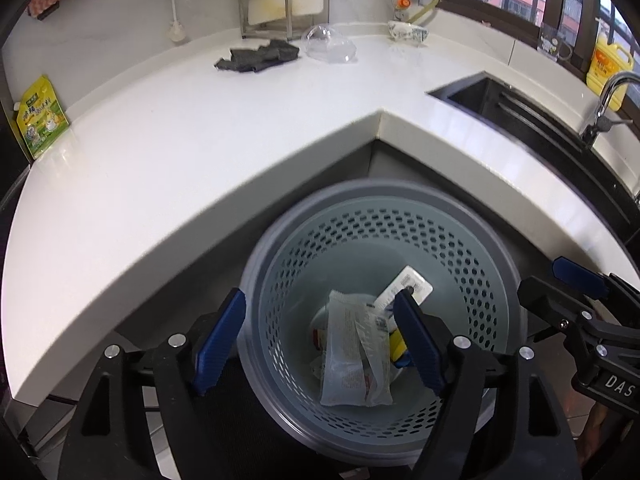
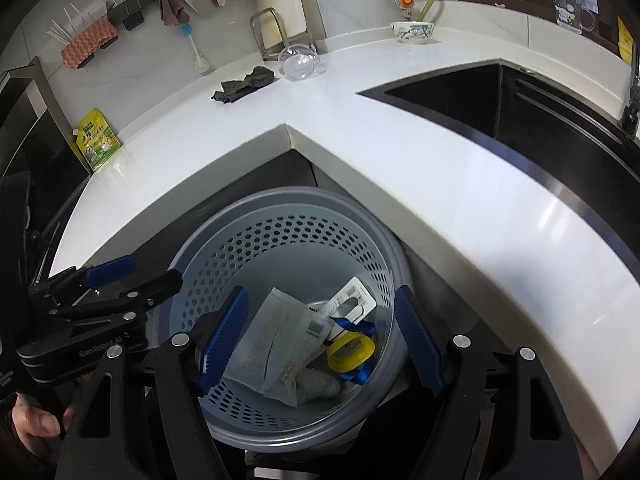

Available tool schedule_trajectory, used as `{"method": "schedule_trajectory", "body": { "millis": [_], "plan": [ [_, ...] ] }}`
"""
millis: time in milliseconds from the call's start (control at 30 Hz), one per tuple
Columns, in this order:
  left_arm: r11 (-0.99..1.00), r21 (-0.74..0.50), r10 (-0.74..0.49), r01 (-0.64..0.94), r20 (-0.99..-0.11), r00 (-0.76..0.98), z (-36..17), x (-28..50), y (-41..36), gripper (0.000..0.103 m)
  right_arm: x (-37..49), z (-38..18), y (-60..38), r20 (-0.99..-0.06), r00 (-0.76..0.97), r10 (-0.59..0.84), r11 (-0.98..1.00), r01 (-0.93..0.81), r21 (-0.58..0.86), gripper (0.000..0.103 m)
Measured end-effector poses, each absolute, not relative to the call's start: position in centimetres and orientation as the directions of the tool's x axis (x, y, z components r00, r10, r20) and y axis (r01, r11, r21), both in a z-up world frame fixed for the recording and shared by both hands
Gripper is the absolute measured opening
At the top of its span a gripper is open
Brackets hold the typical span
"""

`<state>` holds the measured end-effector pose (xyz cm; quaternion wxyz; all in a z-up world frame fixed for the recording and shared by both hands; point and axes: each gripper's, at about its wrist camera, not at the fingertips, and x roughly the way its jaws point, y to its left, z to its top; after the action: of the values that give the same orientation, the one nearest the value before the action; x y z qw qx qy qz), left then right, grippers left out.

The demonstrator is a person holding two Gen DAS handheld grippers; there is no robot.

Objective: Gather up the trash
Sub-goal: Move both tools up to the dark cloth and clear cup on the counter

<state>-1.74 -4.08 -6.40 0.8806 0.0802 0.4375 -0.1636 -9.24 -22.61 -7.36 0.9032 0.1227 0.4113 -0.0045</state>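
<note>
Left tool [image 1: 320,338] and right tool [image 2: 320,338], both agape.

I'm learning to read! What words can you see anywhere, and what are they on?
"DAS": right gripper, rest of the word cut off.
"GenRobot": left gripper, smaller print below unreadable.
Green pouch: characters too small to read.
Yellow bottle and wrappers in the basket: print blurred.

A home kitchen: white countertop [image 2: 400,160], black sink [image 2: 520,92], faucet [image 1: 608,96].
</note>
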Motion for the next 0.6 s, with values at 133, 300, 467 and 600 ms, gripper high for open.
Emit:
{"method": "schedule_trajectory", "body": {
  "millis": [133,300,467,600],
  "plan": [
    [0.937,-0.014,-0.233,0.350,-0.771,0.593,-4.5,-1.0,-3.4,0.078,-8.4,-6.1,-22.6,-0.726,0.680,0.105,0.968,0.097,0.231,0.072],
    [0.943,-0.021,-0.243,0.332,-0.724,0.645,-1.7,0.7,-2.5,0.087,-6.3,-4.2,-22.3,-0.700,0.704,0.118,0.973,0.058,0.224,0.074],
    [0.954,-0.022,-0.233,0.300,-0.682,0.694,1.0,4.1,-1.4,0.092,-2.4,-1.9,-22.4,-0.673,0.728,0.133,0.974,0.029,0.224,0.074],
    [0.962,-0.022,-0.217,0.271,-0.663,0.717,2.4,7.8,-0.5,0.093,1.5,-0.4,-22.7,-0.662,0.741,0.115,0.980,0.023,0.196,0.074]
  ]
}}
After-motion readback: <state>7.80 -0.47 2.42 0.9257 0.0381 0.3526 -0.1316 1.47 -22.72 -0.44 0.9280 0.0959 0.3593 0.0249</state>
